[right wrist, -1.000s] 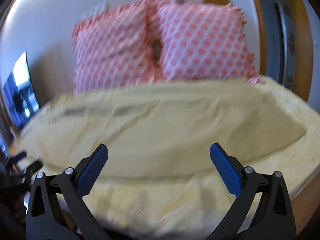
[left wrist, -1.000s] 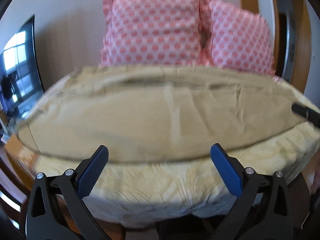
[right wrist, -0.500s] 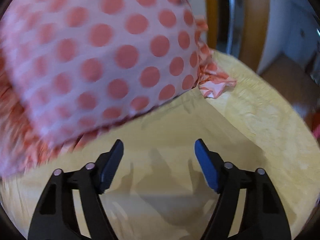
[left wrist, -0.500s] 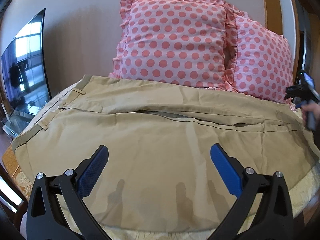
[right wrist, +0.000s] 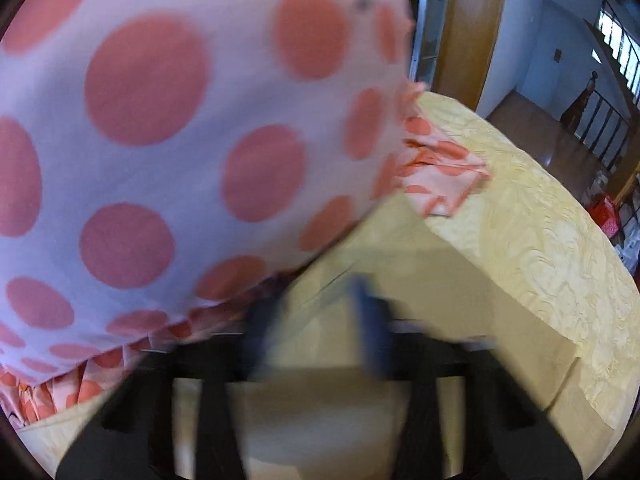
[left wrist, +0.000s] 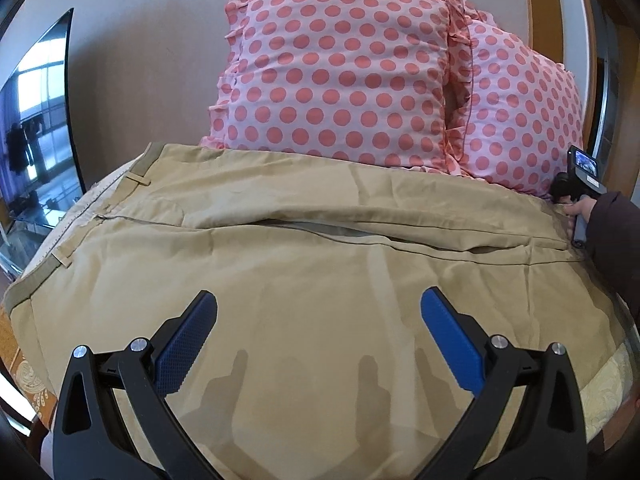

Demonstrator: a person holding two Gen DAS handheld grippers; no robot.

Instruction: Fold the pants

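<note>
**pants flat on bed, left tongs open**

khaki pants [left wrist: 320, 280] lie spread across the middle of the left wrist frame, waistband at left edge, leg ends at right. left gripper [left wrist: 318, 344] hangs over the near leg, jaws wide apart, holding nothing. right gripper [right wrist: 316, 320] is motion-blurred at the pant hem [right wrist: 420, 312], lower centre of its frame; cannot tell if it's clamped. polka-dot pillows [left wrist: 340, 72] fill the upper frame, yellow bedspread [right wrist: 540, 240] at right.

Yellow-covered bed [left wrist: 600, 384] bears tan pants [left wrist: 320, 280], seemingly two pillows [left wrist: 340, 72].
</note>
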